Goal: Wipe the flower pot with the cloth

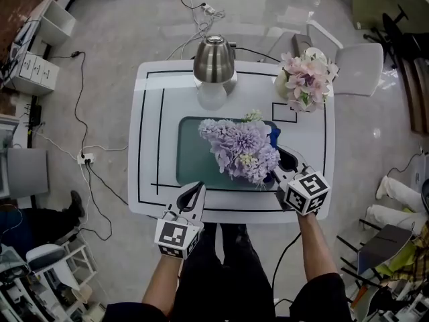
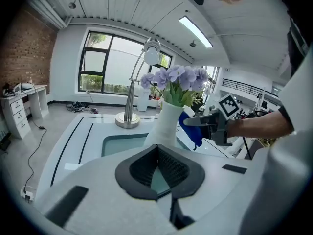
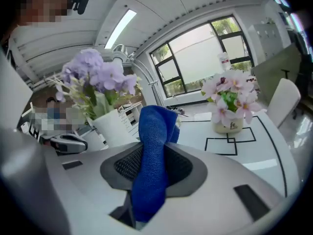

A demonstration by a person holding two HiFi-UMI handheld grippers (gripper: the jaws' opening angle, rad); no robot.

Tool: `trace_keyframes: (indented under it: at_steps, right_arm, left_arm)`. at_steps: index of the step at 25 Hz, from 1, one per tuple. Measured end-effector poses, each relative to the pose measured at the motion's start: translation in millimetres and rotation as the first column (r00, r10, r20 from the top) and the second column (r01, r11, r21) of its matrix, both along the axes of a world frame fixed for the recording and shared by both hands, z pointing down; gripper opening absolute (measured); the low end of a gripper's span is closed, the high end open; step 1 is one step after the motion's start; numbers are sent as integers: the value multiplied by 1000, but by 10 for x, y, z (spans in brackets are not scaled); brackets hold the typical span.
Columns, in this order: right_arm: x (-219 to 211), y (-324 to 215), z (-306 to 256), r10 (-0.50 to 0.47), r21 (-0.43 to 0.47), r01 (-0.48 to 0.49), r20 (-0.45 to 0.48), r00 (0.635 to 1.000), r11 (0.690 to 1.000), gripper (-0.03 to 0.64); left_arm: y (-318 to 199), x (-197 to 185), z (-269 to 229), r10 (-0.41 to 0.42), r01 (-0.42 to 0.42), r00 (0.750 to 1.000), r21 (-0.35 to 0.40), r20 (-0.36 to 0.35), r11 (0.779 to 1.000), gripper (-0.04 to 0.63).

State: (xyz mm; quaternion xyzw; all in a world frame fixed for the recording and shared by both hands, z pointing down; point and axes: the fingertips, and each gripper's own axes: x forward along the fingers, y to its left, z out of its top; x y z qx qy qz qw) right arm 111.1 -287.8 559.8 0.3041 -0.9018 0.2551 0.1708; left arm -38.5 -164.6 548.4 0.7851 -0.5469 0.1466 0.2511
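Observation:
The white flower pot stands on the teal mat and holds purple flowers; from above the blooms hide the pot. My right gripper is at the pot's right side, shut on a blue cloth that sticks up past its jaws. In the left gripper view the cloth hangs close beside the pot's right wall; whether it touches cannot be told. My left gripper hovers at the table's near edge, short of the pot, its jaws shut with nothing in them.
A chrome desk lamp stands at the back of the white table. A small pot of pink flowers sits at the back right corner. A white chair is beyond it. Cables lie on the floor at left.

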Motion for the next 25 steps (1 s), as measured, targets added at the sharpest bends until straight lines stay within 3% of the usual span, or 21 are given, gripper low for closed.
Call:
trace_keyframes:
  at_steps: [7, 13, 19, 25]
  right_arm:
    - [246, 606, -438, 79, 35, -80, 38, 996, 996, 114]
    - [368, 1317, -621, 183, 105, -187, 47, 982, 977, 114]
    - [173, 2327, -897, 230, 184, -236, 55, 972, 954, 112]
    - [-125, 3502, -1028, 208, 193, -208, 21, 978, 959, 112]
  left_arm:
    - [342, 126, -316, -1, 0, 1000, 63, 13, 998, 6]
    - [838, 243, -448, 48, -48, 999, 122, 9, 991, 6]
    - [1655, 203, -585, 84, -86, 996, 172, 21, 981, 6]
    - [2558, 179, -770, 112, -112, 994, 200, 13, 973, 6]
